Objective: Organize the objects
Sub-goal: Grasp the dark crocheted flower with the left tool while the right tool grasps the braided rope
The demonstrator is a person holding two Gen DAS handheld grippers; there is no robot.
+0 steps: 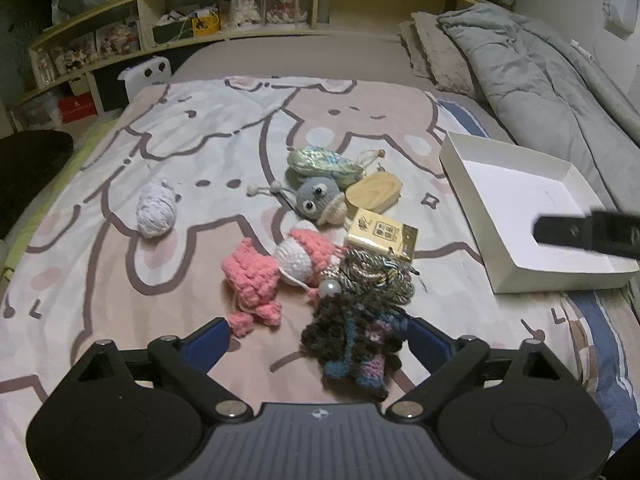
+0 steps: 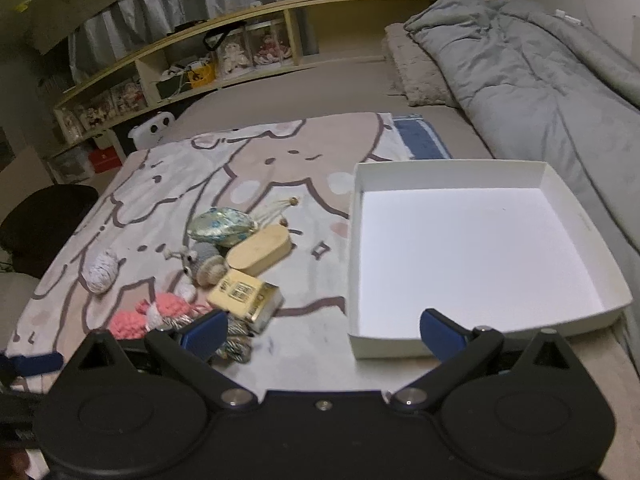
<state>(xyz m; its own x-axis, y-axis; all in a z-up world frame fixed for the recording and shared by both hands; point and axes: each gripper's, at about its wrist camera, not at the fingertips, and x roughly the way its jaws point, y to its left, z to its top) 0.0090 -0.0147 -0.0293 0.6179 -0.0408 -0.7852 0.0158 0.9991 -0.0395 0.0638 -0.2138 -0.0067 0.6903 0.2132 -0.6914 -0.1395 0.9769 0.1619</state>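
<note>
Now the left gripper (image 1: 318, 340) has its jaws apart around a dark crochet toy (image 1: 354, 340), not yet clamped. Right gripper (image 2: 324, 330) gapes empty before the box (image 2: 450, 168). Next, I judge: close, lift, carry to the box.

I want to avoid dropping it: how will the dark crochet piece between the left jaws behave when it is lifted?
The dark crochet piece is yarn, so it is probably soft, light and floppy; its loose end may sag. Its looped surface should not slip much. It touches the twisted cord bundle, which may snag and come along.
</note>
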